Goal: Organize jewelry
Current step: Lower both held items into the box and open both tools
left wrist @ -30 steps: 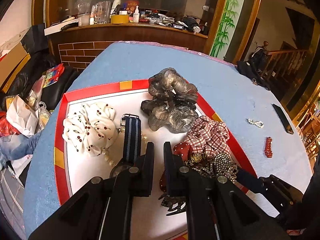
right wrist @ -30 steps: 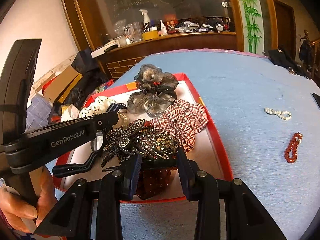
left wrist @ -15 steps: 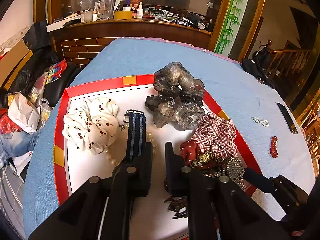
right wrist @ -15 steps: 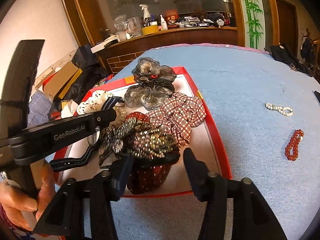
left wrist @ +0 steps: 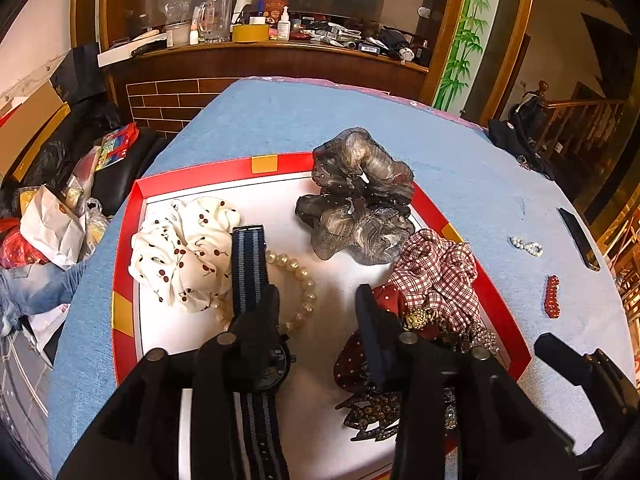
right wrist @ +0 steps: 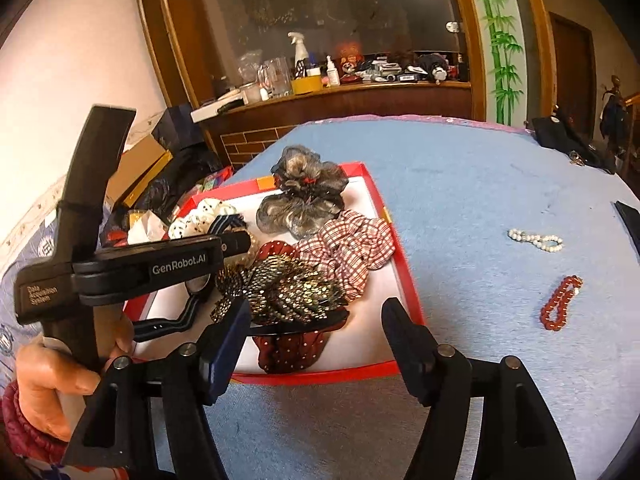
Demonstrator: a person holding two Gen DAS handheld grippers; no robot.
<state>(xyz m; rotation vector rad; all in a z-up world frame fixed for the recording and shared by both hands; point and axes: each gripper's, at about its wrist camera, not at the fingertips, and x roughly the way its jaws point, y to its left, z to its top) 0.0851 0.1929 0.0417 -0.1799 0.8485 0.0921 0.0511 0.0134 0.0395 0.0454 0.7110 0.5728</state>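
Currently left gripper hovering over red tray, fingers wide, empty; right gripper likewise gaping, empty. Red bead bracelet and pearl bracelet lying loose on blue tablecloth. Judging beads light, slippery, floppy: pinching across strand advisable

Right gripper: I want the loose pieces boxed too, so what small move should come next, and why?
Probably swing the right gripper rightward toward the red bead bracelet. Its fingers are spread and hold nothing, and that bracelet and the pearl bracelet lie on the blue cloth outside the red tray.
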